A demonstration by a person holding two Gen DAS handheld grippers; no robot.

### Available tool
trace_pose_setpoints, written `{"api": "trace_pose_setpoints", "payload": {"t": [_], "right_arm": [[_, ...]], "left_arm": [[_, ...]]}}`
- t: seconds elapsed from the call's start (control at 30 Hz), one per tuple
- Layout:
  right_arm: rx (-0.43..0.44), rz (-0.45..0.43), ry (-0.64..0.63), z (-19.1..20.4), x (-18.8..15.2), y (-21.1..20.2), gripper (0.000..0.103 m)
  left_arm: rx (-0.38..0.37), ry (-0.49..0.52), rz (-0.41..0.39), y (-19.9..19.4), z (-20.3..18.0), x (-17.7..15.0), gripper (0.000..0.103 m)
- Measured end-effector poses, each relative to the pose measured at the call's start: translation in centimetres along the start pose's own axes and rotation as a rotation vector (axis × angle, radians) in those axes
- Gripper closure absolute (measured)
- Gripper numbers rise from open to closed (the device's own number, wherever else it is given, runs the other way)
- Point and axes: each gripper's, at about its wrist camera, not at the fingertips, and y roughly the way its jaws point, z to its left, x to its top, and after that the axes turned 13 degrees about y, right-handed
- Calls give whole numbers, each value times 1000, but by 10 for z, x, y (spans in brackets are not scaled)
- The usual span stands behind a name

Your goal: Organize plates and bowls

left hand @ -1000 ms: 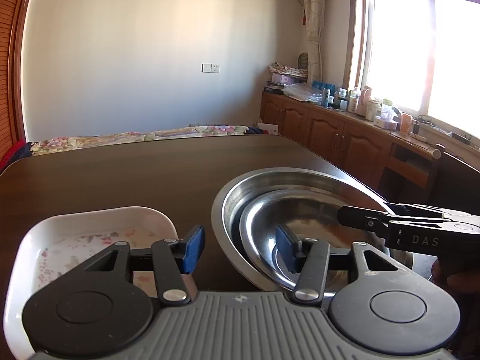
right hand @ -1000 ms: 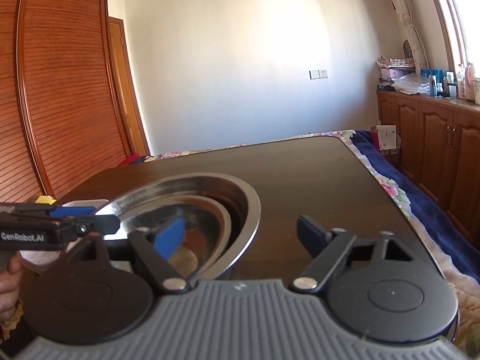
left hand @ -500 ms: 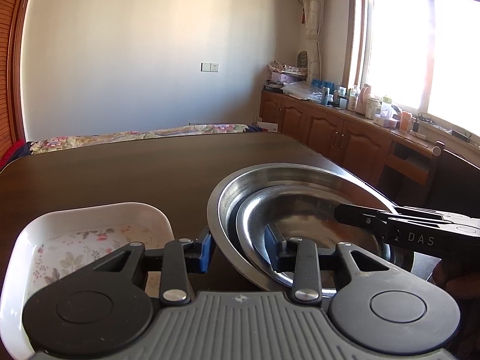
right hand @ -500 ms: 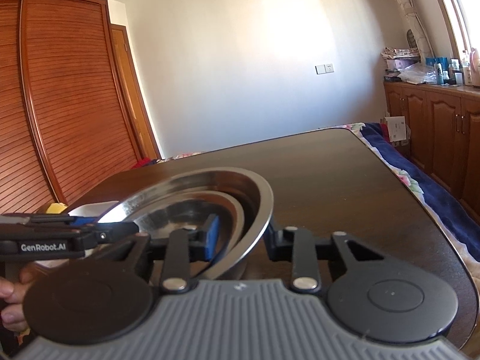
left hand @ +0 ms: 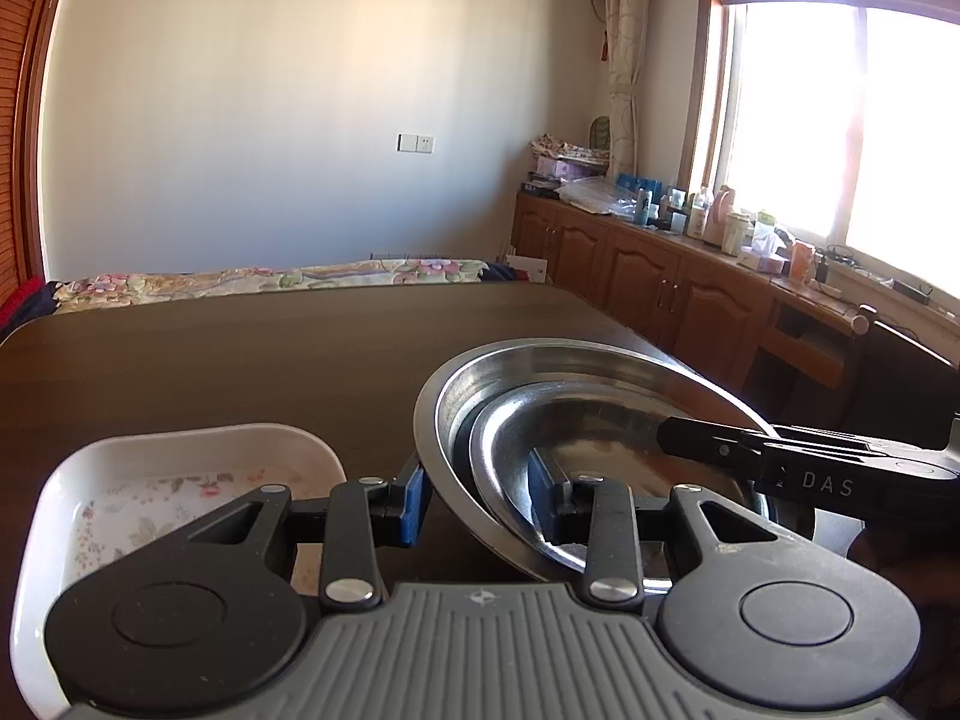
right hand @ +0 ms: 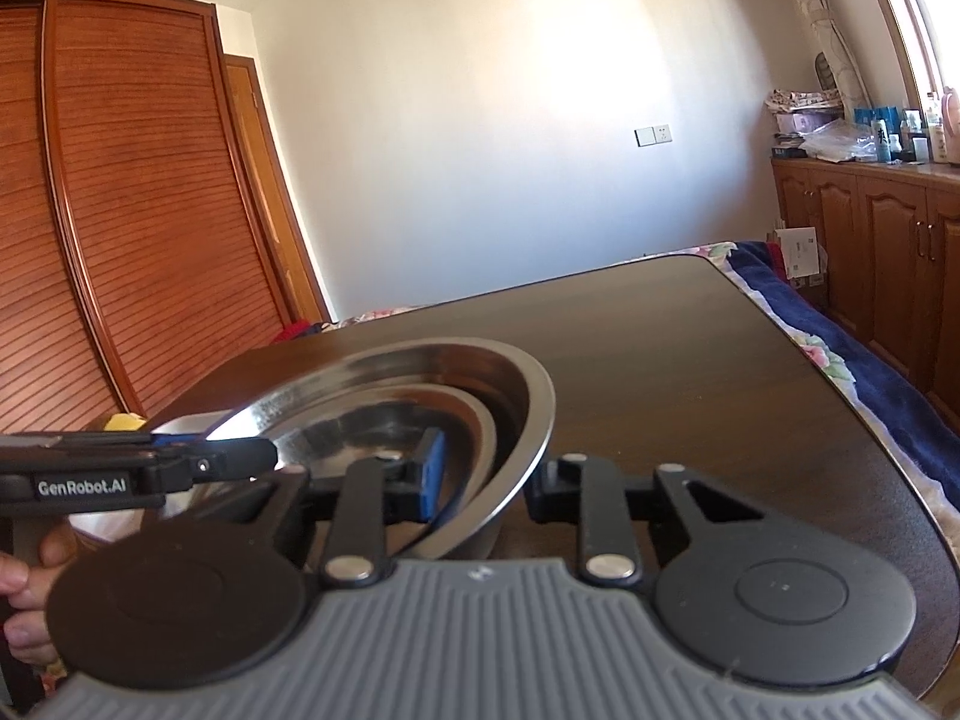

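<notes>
The big bowl [left hand: 576, 360] is round, shiny and made of silver metal, with a wide flat rim. A small bowl [left hand: 600, 420] of the same shiny metal sits inside it, pushed toward the near side. Both bowls are on the near part of a dark brown table [left hand: 240, 348], and they look tilted, with the left side higher in the right wrist view. The left gripper [left hand: 480, 495] has just been closing, and now its blue pads pinch the near left side of the bowls, one pad outside the big bowl and one pad inside the small bowl. The right gripper [right hand: 483, 480] has just been closing too, and it pinches the near right side of the bowls the same way, with its blue pad inside and its other finger outside the wall of the big bowl. A hand [right hand: 27, 594] shows at the left edge of the right wrist view, holding the left gripper. Just left of the bowls is a white dish [left hand: 180, 450] with small flowers painted inside. Farther off are a white wall, wooden cupboards [left hand: 648, 282] under a bright window, and tall brown doors [right hand: 120, 210].
</notes>
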Motion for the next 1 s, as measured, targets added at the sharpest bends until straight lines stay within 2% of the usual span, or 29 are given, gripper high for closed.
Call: {"api": "trace_pose_setpoints", "payload": {"t": [0.43,1.0], "right_arm": [[18,-12,-38,10,18,7,74],[106,13,-99,55,19,18,74]], "left_arm": [[16,17,-22,-5,13,14,66],[122,-4,-39,-49,47,12,66]]}}
